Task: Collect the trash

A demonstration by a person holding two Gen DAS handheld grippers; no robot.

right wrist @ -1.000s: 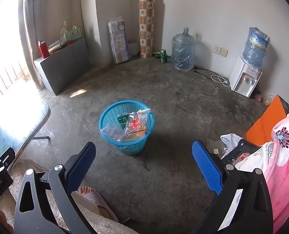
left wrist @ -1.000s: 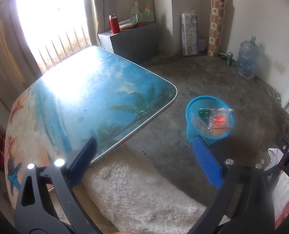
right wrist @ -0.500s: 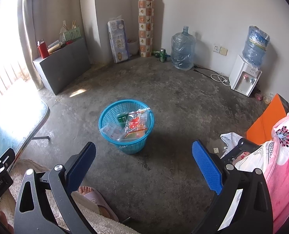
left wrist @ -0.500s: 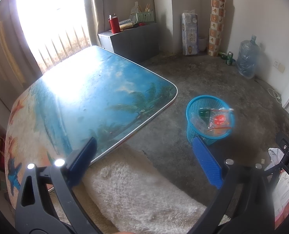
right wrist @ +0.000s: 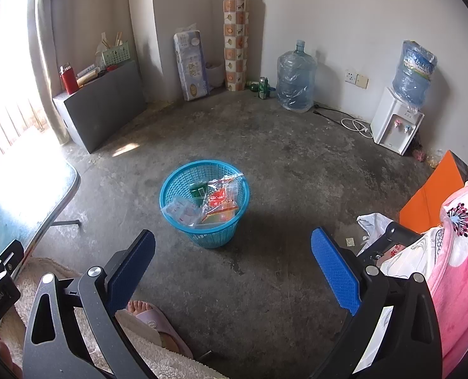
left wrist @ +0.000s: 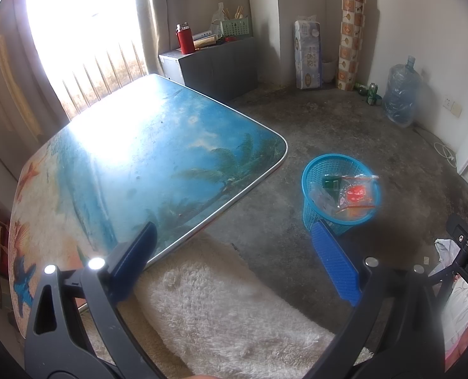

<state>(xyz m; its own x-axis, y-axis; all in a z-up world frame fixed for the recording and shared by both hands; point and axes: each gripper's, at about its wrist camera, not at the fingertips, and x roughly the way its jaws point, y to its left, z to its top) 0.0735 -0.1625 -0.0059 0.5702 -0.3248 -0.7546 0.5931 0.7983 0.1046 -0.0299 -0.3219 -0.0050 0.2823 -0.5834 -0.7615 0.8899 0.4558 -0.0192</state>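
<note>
Both grippers empty above the floor, trash already in the basket

In the left wrist view, the left gripper [left wrist: 232,252] was held over the table [left wrist: 158,145] edge and the white rug [left wrist: 227,309], jaws wide apart and holding nothing; a careless reach toward the blue basket [left wrist: 316,208] could, I think, knock it over and spill the wrappers [left wrist: 353,194]. In the right wrist view, the right gripper [right wrist: 232,254] pointed down at the floor near the basket [right wrist: 210,235], jaws also wide apart and empty; the light wrappers [right wrist: 216,202] stood above the rim and might fall out.
</note>
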